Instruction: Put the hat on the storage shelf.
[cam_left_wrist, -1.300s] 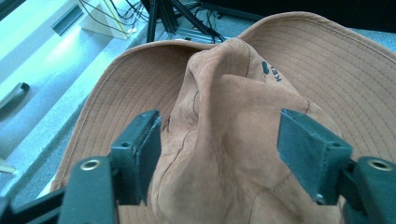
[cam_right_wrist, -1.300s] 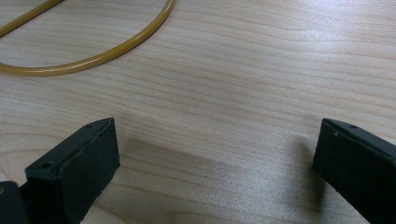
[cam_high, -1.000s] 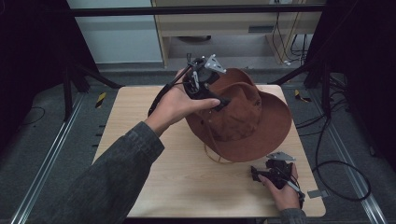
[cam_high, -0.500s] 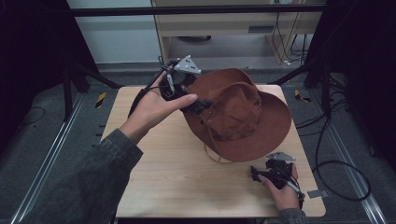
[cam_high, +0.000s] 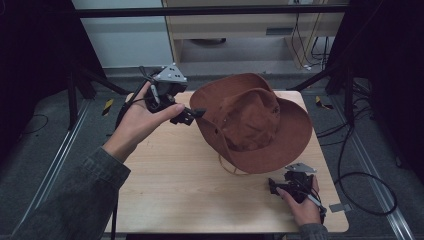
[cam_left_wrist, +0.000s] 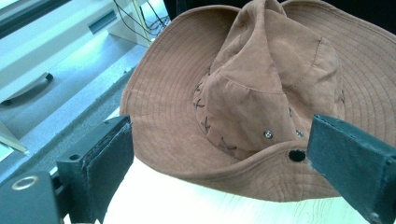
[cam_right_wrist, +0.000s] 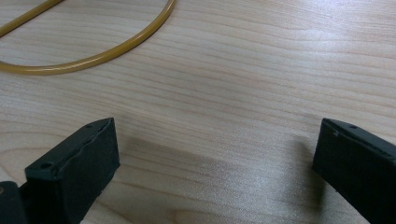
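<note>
While the brown hat (cam_high: 252, 122) sits on the desk (cam_high: 175, 185), the left claw (cam_high: 192, 114) hangs wide open and empty just beside its brim. The right claw (cam_high: 274, 187), near the hat's cord (cam_right_wrist: 93, 58), is open and empty too. Next, I think, the left claw must close on the brim.

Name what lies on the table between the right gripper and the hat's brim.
In the high view, the hat's tan chin cord loops over bare wood between the brim and the right gripper.
</note>
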